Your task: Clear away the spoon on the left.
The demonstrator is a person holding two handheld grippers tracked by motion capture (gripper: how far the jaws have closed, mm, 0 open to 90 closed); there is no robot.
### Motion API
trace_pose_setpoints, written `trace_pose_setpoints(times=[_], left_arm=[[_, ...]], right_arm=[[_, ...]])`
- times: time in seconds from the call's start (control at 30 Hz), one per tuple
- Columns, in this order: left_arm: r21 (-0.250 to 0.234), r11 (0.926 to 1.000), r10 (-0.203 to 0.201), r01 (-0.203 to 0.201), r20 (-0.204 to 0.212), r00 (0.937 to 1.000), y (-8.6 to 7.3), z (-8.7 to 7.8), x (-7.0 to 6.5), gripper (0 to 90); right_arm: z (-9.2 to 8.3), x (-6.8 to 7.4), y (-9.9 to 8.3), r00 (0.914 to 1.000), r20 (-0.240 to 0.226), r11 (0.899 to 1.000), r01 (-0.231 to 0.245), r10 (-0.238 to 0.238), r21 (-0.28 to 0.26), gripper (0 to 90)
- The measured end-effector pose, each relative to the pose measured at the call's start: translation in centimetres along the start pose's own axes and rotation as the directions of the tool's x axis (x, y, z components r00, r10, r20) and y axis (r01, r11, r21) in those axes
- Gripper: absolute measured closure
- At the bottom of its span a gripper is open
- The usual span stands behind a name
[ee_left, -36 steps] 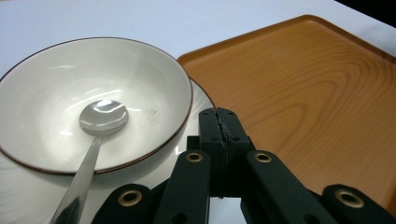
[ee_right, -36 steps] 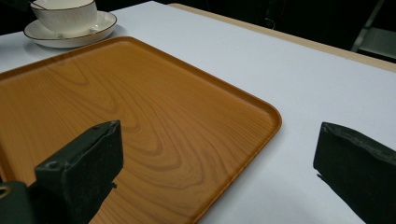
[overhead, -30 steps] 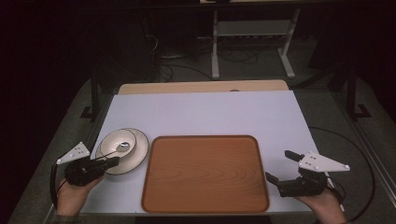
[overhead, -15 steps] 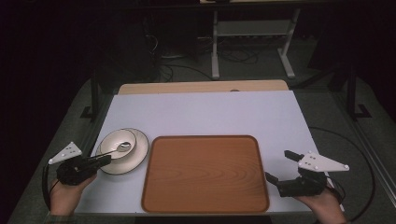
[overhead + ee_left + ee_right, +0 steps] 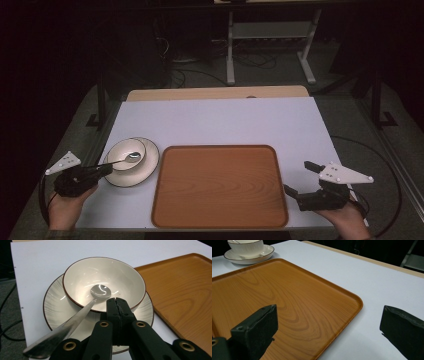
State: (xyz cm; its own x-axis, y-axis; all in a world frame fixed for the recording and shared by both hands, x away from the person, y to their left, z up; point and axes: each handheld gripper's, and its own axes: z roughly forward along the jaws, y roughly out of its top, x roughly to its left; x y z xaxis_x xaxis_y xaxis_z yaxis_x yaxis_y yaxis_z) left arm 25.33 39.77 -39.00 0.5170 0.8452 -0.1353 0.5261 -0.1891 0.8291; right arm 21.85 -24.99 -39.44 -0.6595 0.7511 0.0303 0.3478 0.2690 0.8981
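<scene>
Spoon (image 5: 123,159) in bowl (image 5: 127,154) on saucer (image 5: 146,165), desk (image 5: 220,120) left of tray (image 5: 220,186), long axis slanting, head in the bowl, handle toward left claw (image 5: 106,169), jaws closed empty beside handle, drawn back leftward since earlier frame, right claw (image 5: 300,181) wide open, empty, unmoved.

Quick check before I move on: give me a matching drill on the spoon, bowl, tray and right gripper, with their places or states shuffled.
Things:
1. spoon
2. bowl
3. tray
4. right gripper

States:
A. open, at the tray's right edge
B. bare, nothing on it
C. sits on the saucer
D. head lies in the bowl, handle sticks out over the rim

Pairs: 1-D, 2-C, 3-B, 4-A
</scene>
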Motion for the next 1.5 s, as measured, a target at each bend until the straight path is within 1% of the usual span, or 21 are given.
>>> trace_pose_setpoints(times=[0.17,0.47,0.67,0.87,1.27,1.5], left_arm=[[-0.005,1.0,-0.002,0.002,-0.02,0.9998,0.1,-0.1,0.3,89.7],[-0.022,0.9997,-0.012,0.011,-0.047,0.9988,0.2,-0.4,1.4,89.7],[-0.03,0.9994,-0.019,0.017,-0.07,0.9974,0.4,-0.3,2.1,89.7],[-0.03,0.9994,-0.016,0.014,-0.088,0.996,0.7,0.1,2.4,89.7],[-0.049,0.9983,-0.036,0.03,-0.126,0.9913,1.6,1.1,3.6,89.7],[-0.04,0.9989,-0.029,0.024,-0.138,0.99,2.1,1.8,4.2,89.7]], right_arm=[[0.0,0.0,0.0,1.0,-0.001,1.0,0.0,0.0,-0.001,0.9],[0.1,0.0,0.0,1.0,-0.004,1.0,0.001,-0.001,0.001,1.0],[0.1,0.0,0.0,1.0,-0.004,1.0,0.001,-0.001,0.002,0.9],[0.1,0.0,0.0,1.0,-0.004,1.0,-0.001,0.001,0.0,0.9],[0.1,0.0,0.0,1.0,-0.002,1.0,-0.003,0.003,0.001,0.9],[0.1,-0.1,0.0,1.0,0.0,1.0,-0.002,0.002,0.0,0.9]])
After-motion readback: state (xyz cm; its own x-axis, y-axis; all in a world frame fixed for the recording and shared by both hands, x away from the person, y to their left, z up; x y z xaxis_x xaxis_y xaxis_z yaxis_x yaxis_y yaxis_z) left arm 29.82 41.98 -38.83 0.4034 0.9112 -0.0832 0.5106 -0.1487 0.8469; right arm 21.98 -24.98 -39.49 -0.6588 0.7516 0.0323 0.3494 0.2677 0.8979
